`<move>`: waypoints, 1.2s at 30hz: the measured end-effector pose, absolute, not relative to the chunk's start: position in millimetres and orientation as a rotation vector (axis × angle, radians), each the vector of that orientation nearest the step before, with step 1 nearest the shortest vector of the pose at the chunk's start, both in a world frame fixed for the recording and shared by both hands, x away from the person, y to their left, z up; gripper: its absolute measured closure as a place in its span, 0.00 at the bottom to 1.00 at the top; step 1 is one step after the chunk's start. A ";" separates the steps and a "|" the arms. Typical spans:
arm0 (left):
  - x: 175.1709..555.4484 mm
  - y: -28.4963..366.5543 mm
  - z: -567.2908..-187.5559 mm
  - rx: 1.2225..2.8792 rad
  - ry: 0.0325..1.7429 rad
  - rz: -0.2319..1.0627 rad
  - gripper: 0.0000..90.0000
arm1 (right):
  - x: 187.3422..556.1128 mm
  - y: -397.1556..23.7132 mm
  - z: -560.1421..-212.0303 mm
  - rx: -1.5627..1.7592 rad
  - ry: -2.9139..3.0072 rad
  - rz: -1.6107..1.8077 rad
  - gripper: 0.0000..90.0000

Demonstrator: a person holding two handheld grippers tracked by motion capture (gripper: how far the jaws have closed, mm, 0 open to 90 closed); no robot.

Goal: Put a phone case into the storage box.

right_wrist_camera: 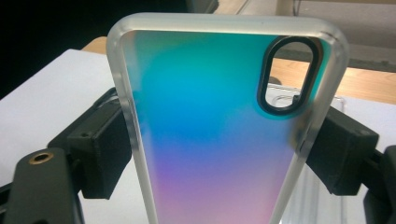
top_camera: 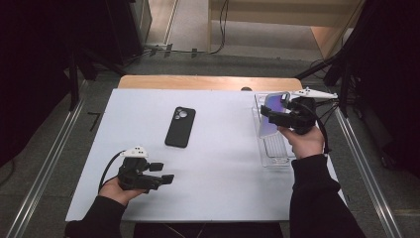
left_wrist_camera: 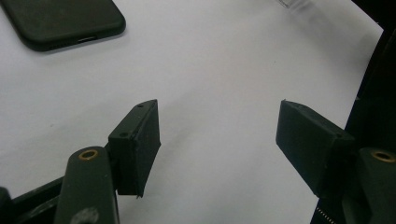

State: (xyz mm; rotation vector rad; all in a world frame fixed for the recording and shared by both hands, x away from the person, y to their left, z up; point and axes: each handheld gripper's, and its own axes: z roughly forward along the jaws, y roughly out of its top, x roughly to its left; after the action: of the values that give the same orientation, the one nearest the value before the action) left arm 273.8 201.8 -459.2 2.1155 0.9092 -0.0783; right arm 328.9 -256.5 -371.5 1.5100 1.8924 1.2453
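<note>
the table (top_camera: 213,163) carries a flat, matt white top with a strip of bare wood along its far edge; the plain surface leaves room to lay items out singly. at its right edge sits a clear plastic tray (top_camera: 273,153), long and ribbed, which appears to serve as the store for cases. near the middle of the table lies a black phone (top_camera: 180,127), back upward, matt and round-cornered, with a camera ring at its far end; judged from its position, it is set out ready to receive a case.

the right gripper (top_camera: 277,118) holds an iridescent phone case (top_camera: 272,116) lifted above the far end of the tray. in the right gripper view the jaws press on the two long edges of this case (right_wrist_camera: 210,135), so the grip is firm across its width. the case has a frosted, rounded rim, a glossy panel shading from green through blue to pink, and a black-ringed oval camera opening.

the left gripper (top_camera: 166,173) rests low at the near left of the table, jaws well apart and empty, as the left gripper view (left_wrist_camera: 217,140) confirms; it seems to be waiting.
</note>
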 end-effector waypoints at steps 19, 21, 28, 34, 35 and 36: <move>274.8 203.3 -459.3 2.099 0.923 -0.081 0.34 | 362.9 -270.0 -380.6 1.602 1.809 1.195 0.17; 276.0 204.7 -459.8 2.084 0.938 -0.089 0.34 | 367.6 -270.8 -381.6 1.605 1.799 1.193 0.17; 277.0 206.4 -460.3 2.083 0.942 -0.090 0.34 | 388.0 -270.6 -382.3 1.621 1.796 1.166 0.17; 277.2 207.4 -460.2 2.080 0.945 -0.088 0.34 | 405.2 -272.5 -382.6 1.631 1.780 1.144 0.17; 277.2 207.6 -459.9 2.083 0.944 -0.088 0.34 | 407.9 -272.9 -382.6 1.636 1.778 1.139 0.17; 277.2 207.5 -459.9 2.082 0.944 -0.088 0.34 | 410.5 -273.0 -382.5 1.628 1.773 1.132 0.17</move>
State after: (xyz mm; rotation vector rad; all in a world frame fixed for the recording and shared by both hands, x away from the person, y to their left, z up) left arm 277.2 207.5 -459.9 2.0817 0.9444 -0.0883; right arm 410.5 -273.0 -382.5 1.6283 1.7730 1.1320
